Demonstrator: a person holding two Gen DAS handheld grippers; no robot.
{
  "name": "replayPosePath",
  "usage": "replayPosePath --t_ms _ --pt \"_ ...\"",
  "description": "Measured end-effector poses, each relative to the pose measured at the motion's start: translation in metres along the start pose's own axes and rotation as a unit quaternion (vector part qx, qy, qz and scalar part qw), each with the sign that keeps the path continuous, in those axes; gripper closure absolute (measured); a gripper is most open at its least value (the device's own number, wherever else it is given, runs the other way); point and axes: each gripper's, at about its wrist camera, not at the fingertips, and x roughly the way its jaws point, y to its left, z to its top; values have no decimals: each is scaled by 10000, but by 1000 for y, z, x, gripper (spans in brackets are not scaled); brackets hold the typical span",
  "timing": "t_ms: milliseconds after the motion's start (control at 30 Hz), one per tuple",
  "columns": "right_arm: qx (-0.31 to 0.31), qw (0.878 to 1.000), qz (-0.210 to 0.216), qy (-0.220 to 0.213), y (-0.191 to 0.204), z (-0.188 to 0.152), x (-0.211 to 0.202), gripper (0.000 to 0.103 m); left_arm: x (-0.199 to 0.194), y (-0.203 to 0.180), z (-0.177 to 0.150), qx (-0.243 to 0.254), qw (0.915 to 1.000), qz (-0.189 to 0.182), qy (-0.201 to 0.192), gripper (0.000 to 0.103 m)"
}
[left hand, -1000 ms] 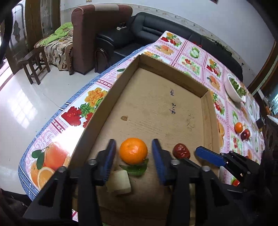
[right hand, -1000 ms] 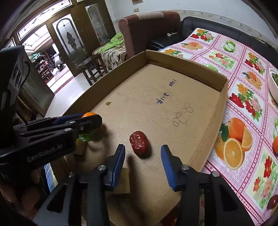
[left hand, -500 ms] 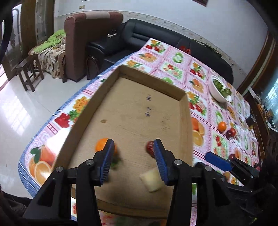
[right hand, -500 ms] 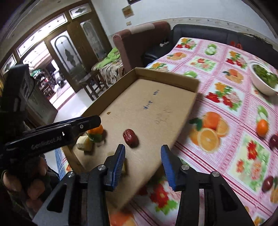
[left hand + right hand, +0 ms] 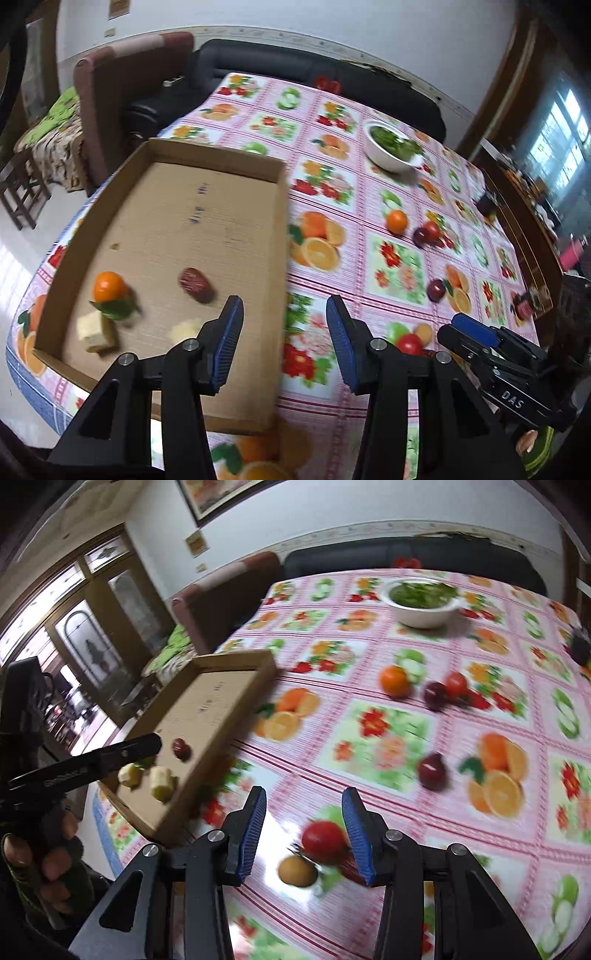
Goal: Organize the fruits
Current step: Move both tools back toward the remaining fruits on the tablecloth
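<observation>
Holding both grippers open and empty, you were above the table with the box (image 5: 207, 225) off to the left. Left gripper (image 5: 284, 343): jaws spread, hovering over the box's right wall and the printed cloth (image 5: 399, 266). Right gripper (image 5: 304, 830): jaws spread, nothing between the pads, a red fruit (image 5: 323, 836) on the cloth just ahead of the gap and a brown fruit (image 5: 297, 871) right beside it.

Box held an orange (image 5: 108, 286) with a leaf, a date (image 5: 195, 284) and two pale chunks (image 5: 96, 330).

Loose on the cloth: a second orange (image 5: 395, 681), two dark red fruits (image 5: 436, 694) (image 5: 431, 771), one more red fruit (image 5: 456, 683) touching the farther dark one. A bowl (image 5: 421, 616) of greens stood well away.

Risks, as judged:
- Red and brown fruits sat so close that closing on the red one could nudge the brown one and set it rolling.
- Cloth print shows fruit; a printed orange could be mistaken for a real one.
- Both views were blurred, so exact fruit position was uncertain; an off-centre pinch on a round fruit could squirt it out.
</observation>
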Motion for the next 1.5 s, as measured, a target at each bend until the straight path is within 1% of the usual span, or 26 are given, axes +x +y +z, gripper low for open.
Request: replayPosePath --t_ms 200,400,733,1100,1333,1500 --pt "258 9994 -210 -17 -28 -19 -14 58 2 -29 -10 267 9995 -106 115 58" --pt "475 9980 -404 -131 -52 -28 -27 58 3 -52 -19 484 9984 -196 203 58" --pt "691 9947 -719 -264 -77 -39 -44 57 8 -88 -28 839 9956 -257 318 58" --pt "809 9937 -711 -303 -87 -44 -52 57 17 -103 -48 1032 9926 -255 588 58" --pt "771 9944 -662 -294 -85 -41 -49 57 16 -104 -53 1055 9921 -252 635 58" --pt "724 9945 -703 -296 -81 -36 -47 57 15 -98 -55 1017 9926 -263 613 58"
